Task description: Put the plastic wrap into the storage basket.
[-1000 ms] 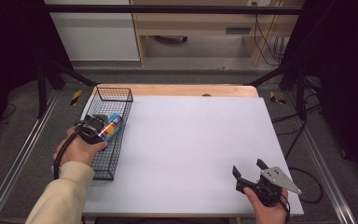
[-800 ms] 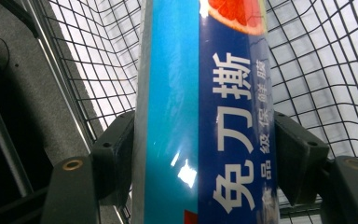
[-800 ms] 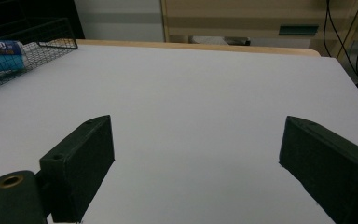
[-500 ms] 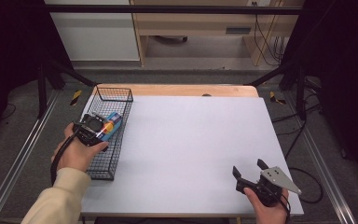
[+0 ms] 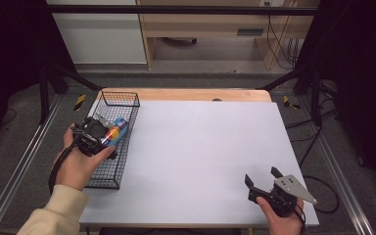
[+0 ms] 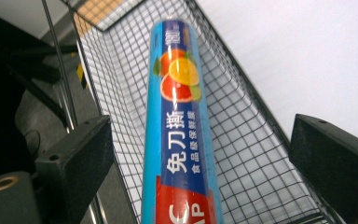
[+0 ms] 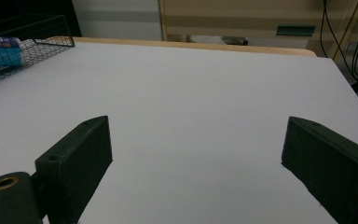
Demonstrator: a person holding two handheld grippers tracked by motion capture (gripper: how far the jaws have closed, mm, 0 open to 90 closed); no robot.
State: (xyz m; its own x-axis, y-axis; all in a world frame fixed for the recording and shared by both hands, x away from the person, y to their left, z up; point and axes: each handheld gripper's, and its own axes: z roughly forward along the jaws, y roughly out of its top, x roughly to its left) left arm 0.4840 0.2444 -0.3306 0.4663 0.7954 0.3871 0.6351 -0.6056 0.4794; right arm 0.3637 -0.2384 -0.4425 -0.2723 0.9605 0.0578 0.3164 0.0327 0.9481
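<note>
A blue tube of cling wrap [image 6: 179, 116] with orange fruit printed on it lies lengthwise in the black wire basket [image 6: 247, 140] at the table's left edge. My left gripper [image 6: 200, 135] hovers over it, and its jaws have just been opening. The tube sits between them with a gap on each side. From above, the left gripper [image 5: 95, 134] is over the basket [image 5: 108, 169] beside the tube [image 5: 116, 130]. My right gripper [image 5: 262, 176] rests open and holds nothing near the front right corner of the white table [image 5: 200, 142].
In the right gripper view [image 7: 196, 140] the basket [image 7: 28, 32] and the tube's end [image 7: 0, 51] lie far off at the upper left. A wooden strip borders the table's far edge [image 5: 191, 94]. Metal rails run along both sides.
My left gripper has let go of the tube, and the left forearm has drawn back a little toward the near edge. The right gripper has kept still.
</note>
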